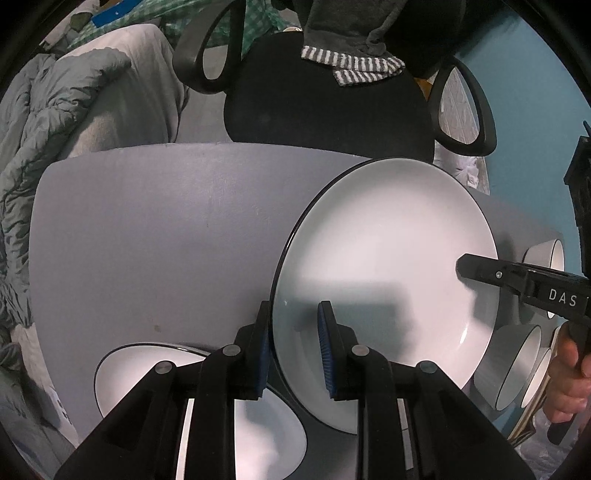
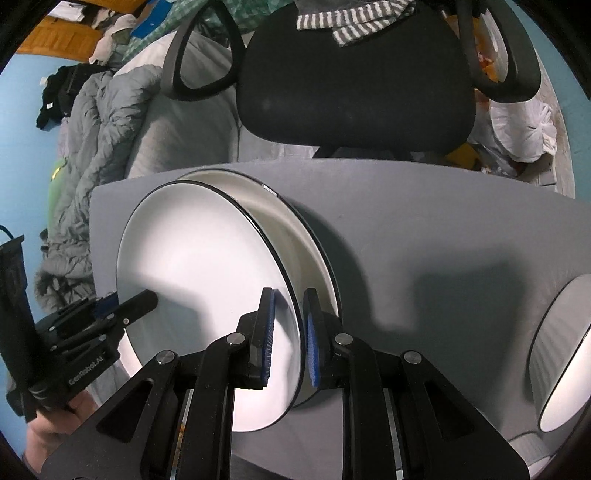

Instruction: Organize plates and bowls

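Observation:
A large white plate with a thin black rim hangs just over the grey table, carried by both grippers. My left gripper is shut on its left rim, which runs between the blue pads. My right gripper is shut on the opposite rim and shows in the left wrist view as a black finger lying on the plate. The left gripper enters the right wrist view from the left. A second matching plate lies on the table below, partly covered by the carried one.
White bowls on their sides lie at the table's right end. A black office chair with a striped cloth stands behind the table. Grey bedding lies to the left. A person's hand holds the right gripper.

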Motion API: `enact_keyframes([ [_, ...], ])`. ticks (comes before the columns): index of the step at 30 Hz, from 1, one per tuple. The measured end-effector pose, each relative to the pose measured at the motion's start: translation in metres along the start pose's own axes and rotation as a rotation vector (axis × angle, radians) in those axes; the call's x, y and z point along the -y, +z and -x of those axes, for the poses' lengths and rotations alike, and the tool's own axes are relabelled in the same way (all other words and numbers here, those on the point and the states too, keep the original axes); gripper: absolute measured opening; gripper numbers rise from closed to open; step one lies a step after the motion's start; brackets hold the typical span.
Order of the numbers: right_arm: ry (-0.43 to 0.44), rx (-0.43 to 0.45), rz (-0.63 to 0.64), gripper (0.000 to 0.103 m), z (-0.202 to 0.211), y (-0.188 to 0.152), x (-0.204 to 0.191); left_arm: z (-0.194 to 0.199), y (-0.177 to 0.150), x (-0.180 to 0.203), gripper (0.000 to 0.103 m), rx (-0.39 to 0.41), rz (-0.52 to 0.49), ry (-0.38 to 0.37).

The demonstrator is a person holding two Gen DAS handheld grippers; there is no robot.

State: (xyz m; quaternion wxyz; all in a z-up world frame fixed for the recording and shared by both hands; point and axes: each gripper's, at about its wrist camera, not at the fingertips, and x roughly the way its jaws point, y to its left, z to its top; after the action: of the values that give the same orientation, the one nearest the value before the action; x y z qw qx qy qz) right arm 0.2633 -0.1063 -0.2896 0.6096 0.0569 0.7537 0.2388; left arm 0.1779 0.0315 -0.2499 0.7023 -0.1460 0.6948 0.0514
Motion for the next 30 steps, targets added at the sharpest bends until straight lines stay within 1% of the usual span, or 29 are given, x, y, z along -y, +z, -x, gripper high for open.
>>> enact_keyframes([
  [3,-0.001,-0.001,-0.013,0.016,0.001,0.003,0.000,0.000,0.001,-0.001,0.023,-0.008,0.000,0.002],
  [6,-0.012,-0.011,-0.026,0.020,0.001,0.004,-0.002,-0.002,0.003,0.003,0.023,-0.011,-0.022,0.002],
  [8,-0.018,-0.020,-0.043,0.030,0.003,0.006,-0.002,-0.002,0.004,0.006,0.023,-0.011,-0.033,0.006],
  [10,0.002,-0.046,-0.065,0.034,0.002,0.008,0.000,-0.001,0.005,0.007,0.023,-0.007,-0.043,0.018],
  [15,-0.037,-0.094,-0.081,0.035,0.000,0.009,-0.004,0.000,0.007,0.004,0.024,-0.005,-0.025,0.018],
  [19,-0.066,-0.125,-0.093,0.041,-0.002,0.009,-0.007,0.001,0.006,0.002,0.025,-0.003,-0.025,0.023],
  [21,-0.068,-0.133,-0.102,0.044,-0.002,0.009,-0.007,0.001,0.006,0.000,0.027,-0.004,-0.020,0.020],
  [23,-0.071,-0.137,-0.104,0.047,-0.002,0.009,-0.009,0.001,0.005,-0.001,0.034,-0.001,-0.008,0.020],
  [25,-0.083,-0.141,-0.100,0.048,-0.001,0.008,-0.010,0.003,0.005,-0.002,0.037,0.007,0.002,0.017],
  [27,-0.094,-0.140,-0.095,0.050,-0.001,0.007,-0.013,0.004,0.003,-0.002,0.038,0.013,0.004,0.012],
  [30,-0.094,-0.148,-0.094,0.058,-0.001,0.006,-0.016,0.005,0.000,0.000,0.041,0.012,0.004,0.008],
])
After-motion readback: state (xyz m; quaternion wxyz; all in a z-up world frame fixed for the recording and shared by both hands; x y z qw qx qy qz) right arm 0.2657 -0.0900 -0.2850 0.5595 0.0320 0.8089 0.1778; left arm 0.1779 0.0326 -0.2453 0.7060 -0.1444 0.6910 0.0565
